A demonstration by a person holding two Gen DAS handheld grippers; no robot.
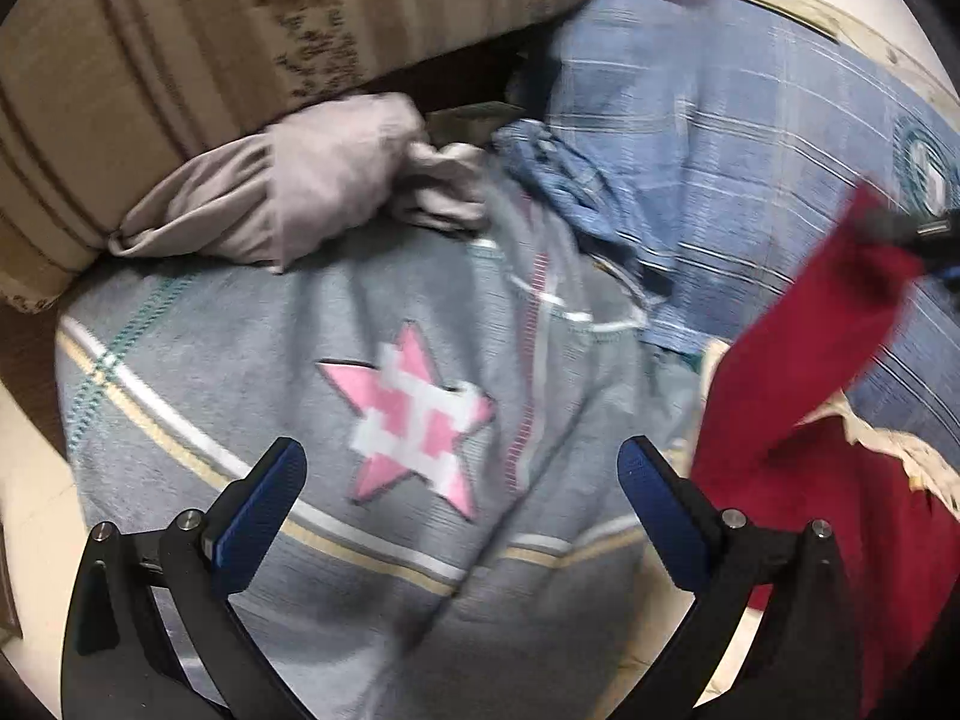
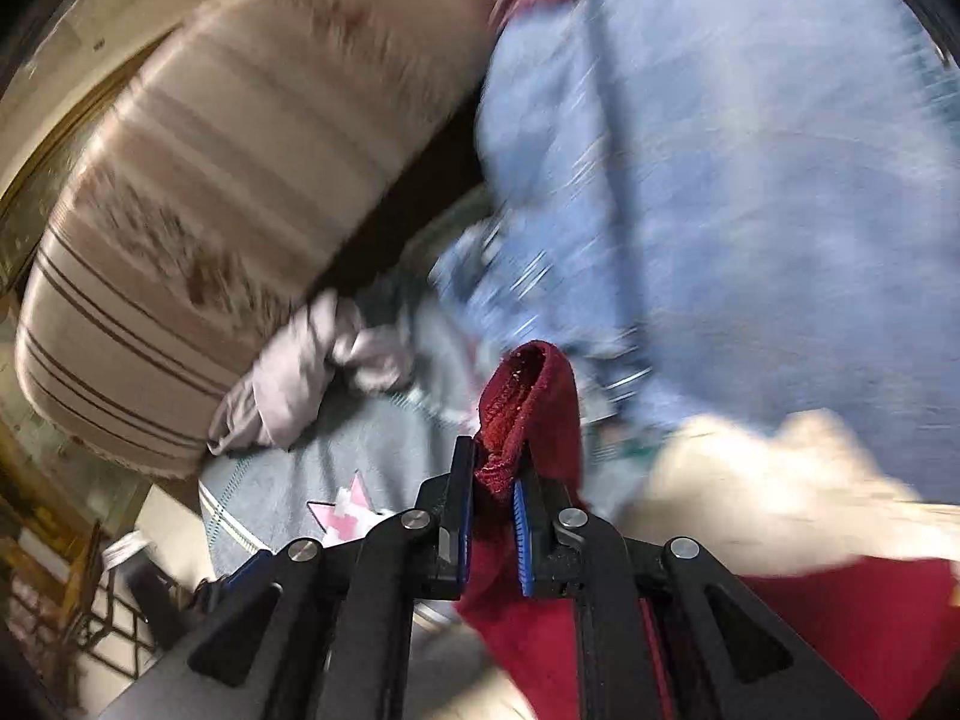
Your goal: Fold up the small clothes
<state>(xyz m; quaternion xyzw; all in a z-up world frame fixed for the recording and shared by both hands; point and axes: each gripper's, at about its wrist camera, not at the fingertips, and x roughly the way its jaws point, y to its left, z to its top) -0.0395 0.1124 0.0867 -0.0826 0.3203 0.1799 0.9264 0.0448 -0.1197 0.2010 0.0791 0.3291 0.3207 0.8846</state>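
Pinching ribbed red knit garment (image 2: 528,414)

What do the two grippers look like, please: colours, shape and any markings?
Both are alike. The left gripper and the right gripper have black angular linkage arms with round silver pivot pins, and blue ribbed pads on the inner faces of the fingers. No cables, markings or sleeves show.

striped beige cushion (image 1: 180,30), blue plaid bedsheet (image 1: 750,150), pale floor (image 1: 30,510)

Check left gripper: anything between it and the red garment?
Nothing visible. The left gripper hangs open over the grey star garment; the red garment lies clear on the right, pinched by the right gripper.
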